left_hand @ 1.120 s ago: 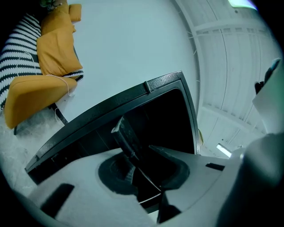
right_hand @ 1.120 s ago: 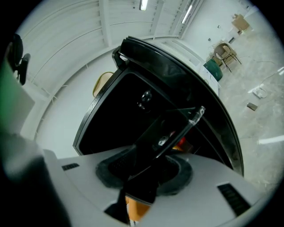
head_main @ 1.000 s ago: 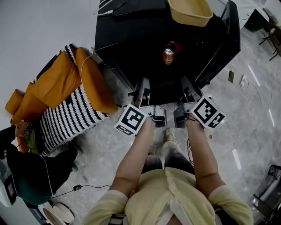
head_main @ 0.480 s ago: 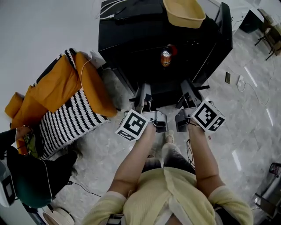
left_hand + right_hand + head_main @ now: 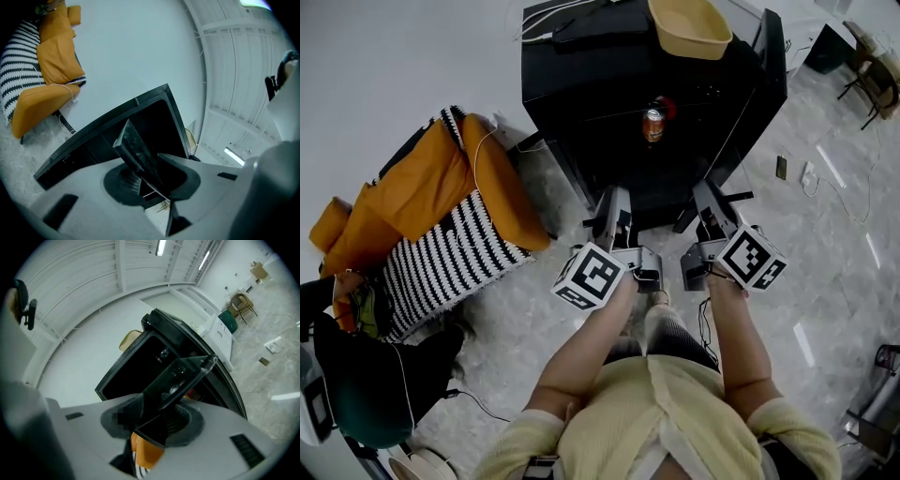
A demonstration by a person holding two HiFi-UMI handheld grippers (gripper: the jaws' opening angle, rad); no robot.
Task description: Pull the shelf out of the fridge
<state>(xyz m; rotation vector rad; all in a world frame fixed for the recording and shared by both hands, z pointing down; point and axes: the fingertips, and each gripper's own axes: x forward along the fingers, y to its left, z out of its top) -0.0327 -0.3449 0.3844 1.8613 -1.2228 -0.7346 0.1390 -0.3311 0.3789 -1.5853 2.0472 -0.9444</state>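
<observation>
The black mini fridge (image 5: 581, 66) stands open, its door (image 5: 769, 66) swung to the right. A dark glass shelf (image 5: 661, 195) sticks out of its lower front, hard to tell apart from the dark interior. My left gripper (image 5: 614, 208) is shut on the shelf's left edge and my right gripper (image 5: 710, 202) on its right edge. In the left gripper view the shelf (image 5: 136, 145) runs as a dark plate between the jaws of the left gripper (image 5: 143, 164). In the right gripper view the shelf's (image 5: 183, 373) clear rim shows between the jaws of the right gripper (image 5: 159, 411).
A red drink can (image 5: 653, 124) stands inside the fridge above the shelf. A yellow basin (image 5: 689, 26) and cables lie on the fridge top. An orange and striped chair (image 5: 441, 216) stands left of the fridge. A person in dark clothes (image 5: 356, 375) sits at the lower left.
Both grippers have drawn back toward me and away from the fridge, still closed on the shelf's edges. The can has stayed in place.
</observation>
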